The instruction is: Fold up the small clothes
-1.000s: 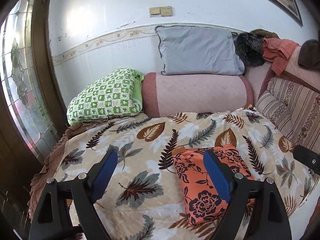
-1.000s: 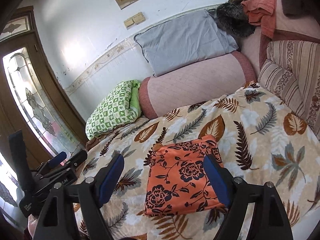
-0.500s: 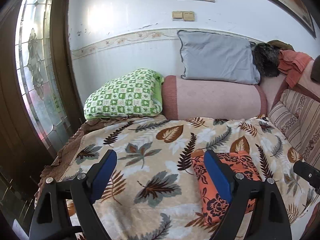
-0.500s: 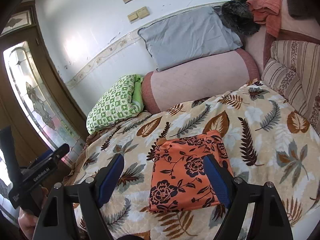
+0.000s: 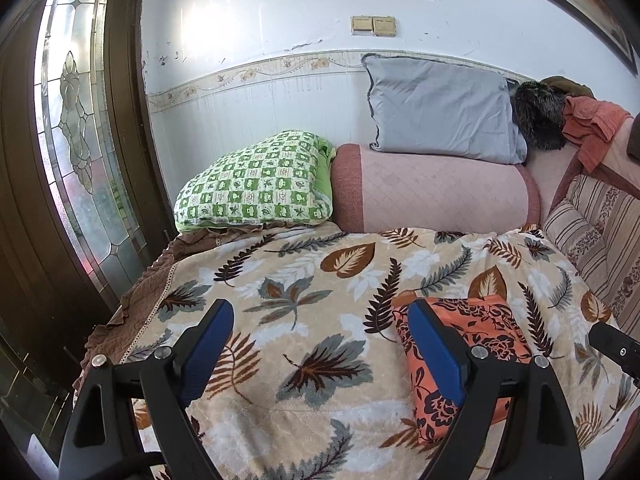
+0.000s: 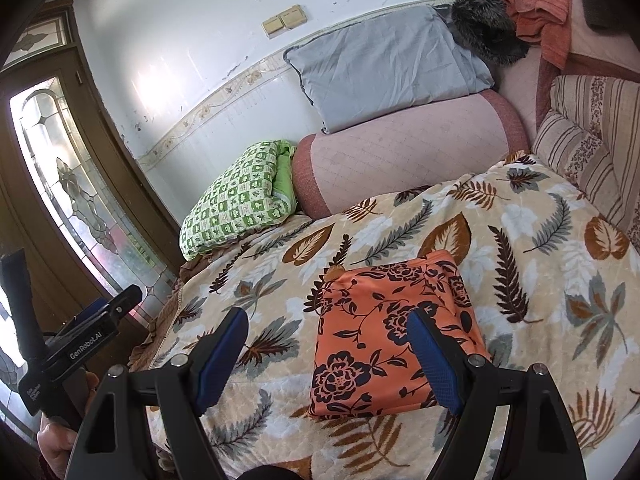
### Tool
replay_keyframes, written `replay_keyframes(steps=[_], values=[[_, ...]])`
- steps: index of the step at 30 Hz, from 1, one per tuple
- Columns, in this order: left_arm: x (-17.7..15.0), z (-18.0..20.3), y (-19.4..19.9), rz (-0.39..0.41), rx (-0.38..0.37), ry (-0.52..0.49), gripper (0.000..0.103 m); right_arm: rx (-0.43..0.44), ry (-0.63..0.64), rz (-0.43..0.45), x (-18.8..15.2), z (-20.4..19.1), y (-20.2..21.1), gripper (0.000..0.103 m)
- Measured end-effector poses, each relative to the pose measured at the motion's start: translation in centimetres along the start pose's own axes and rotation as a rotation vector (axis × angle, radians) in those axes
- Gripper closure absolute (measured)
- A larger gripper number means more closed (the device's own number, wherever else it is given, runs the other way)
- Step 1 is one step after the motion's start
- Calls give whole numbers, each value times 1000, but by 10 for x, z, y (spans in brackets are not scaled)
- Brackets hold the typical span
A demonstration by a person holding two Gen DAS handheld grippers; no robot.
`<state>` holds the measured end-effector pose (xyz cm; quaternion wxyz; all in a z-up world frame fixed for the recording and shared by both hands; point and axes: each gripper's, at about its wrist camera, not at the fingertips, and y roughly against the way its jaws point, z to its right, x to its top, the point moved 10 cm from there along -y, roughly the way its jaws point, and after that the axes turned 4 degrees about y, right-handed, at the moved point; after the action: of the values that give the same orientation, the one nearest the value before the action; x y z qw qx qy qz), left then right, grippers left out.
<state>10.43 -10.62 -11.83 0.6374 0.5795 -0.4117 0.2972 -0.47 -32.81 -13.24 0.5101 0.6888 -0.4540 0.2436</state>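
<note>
On the leaf-print blanket (image 6: 520, 216), one folded orange floral garment (image 6: 384, 332), lying flat and untouched. Above it, right gripper (image 6: 328, 348) spread wide, holding nothing. Off to the blanket's left, left gripper (image 5: 320, 344) equally wide, empty. Beyond: one green checked pillow (image 5: 256, 184), one grey pillow (image 5: 440, 112), one pink bolster (image 5: 436, 192).

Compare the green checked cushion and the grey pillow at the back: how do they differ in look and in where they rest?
The green checked cushion is patterned with green and white squares; the grey pillow is plain. The green checked cushion lies low at the blanket's far edge, beside the pink bolster; the grey pillow sits on top of that bolster, leaning against the wall. Both are soft, roughly rectangular and untouched by either gripper.
</note>
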Motion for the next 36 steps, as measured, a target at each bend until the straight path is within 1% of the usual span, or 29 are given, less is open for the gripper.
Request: replay_keyframes(steps=[9, 23, 27, 29, 30, 31, 36], values=[[-4, 4, -3, -19, -3, -8, 14, 5, -22, -11, -3, 5, -4, 18], [-3, 4, -3, -12, 5, -15, 14, 9, -4, -23, -3, 3, -8, 18], [-3, 6, -4, -4, 24, -38, 14, 11, -5, -24, -2, 3, -9, 18], [-2, 8, -3, 5, 41, -59, 12, 11, -7, -25, -2, 4, -9, 19], [-3, 10, -2, 11, 51, -71, 7, 12, -8, -26, -3, 4, -10, 18], [-2, 11, -1, 18, 53, -77, 6, 12, -9, -28, -4, 5, -11, 18], [-2, 17, -1, 20, 45, -90, 6, 11, -23, -34, -7, 10, -14, 18]])
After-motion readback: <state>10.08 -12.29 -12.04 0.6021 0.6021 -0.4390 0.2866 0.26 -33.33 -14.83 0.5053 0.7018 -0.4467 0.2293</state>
